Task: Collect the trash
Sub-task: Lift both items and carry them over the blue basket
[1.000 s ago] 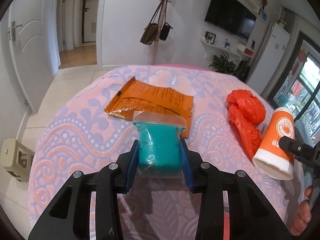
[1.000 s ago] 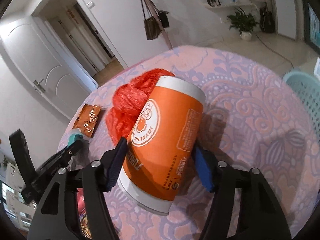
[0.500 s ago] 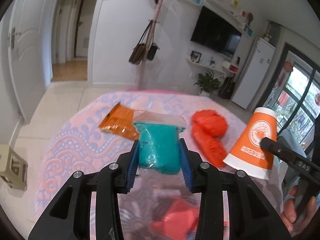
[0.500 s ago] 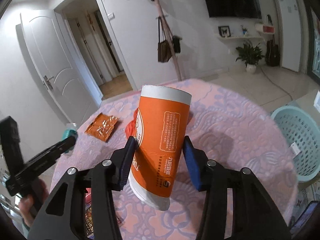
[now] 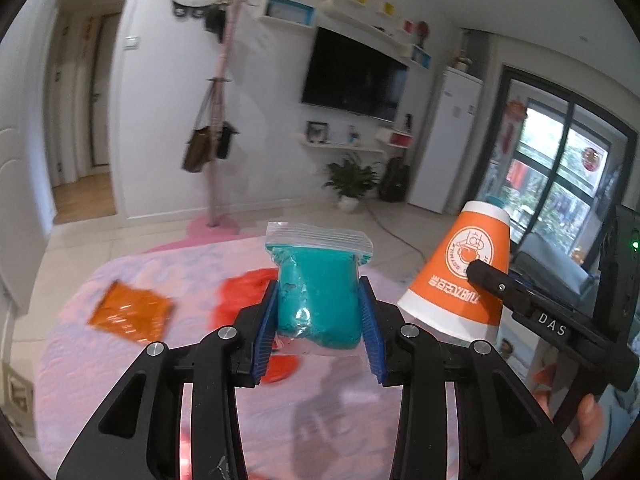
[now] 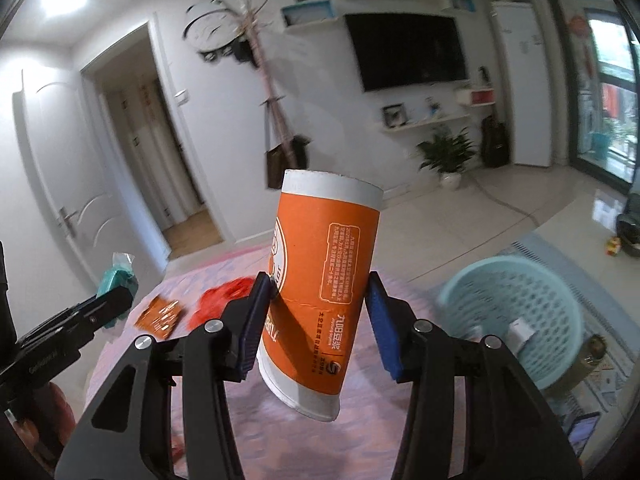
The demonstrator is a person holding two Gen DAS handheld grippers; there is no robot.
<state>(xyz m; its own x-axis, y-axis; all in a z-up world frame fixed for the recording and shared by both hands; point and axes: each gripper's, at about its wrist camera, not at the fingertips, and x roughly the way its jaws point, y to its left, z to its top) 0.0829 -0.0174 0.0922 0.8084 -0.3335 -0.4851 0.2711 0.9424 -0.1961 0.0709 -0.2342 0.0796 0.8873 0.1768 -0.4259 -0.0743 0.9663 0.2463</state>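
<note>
- Now my left gripper [image 5: 319, 322] is clenched on the teal-filled zip bag [image 5: 318, 292], held clear above the table [image 5: 120, 380].
- Meanwhile my right gripper [image 6: 316, 322] grasps the orange paper cup [image 6: 320, 292] upside down and tilted, ready, I judge, for the blue basket [image 6: 516, 276].
- Still left on the table: a foil wrapper [image 5: 130, 312].

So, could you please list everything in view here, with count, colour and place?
zip bag of teal stuff: one, teal in clear plastic, held in the left gripper, above the table
paper cup: one, orange and white, tilted in the right gripper
snack wrapper: one, orange, lying on the table, left side
plastic bag: one, red, crumpled on the table
table: one, pink and purple patterned cover
laundry basket: one, light blue, on the floor right of the table
left gripper: one, black, blue pads
right gripper: one, black, blue pads
</note>
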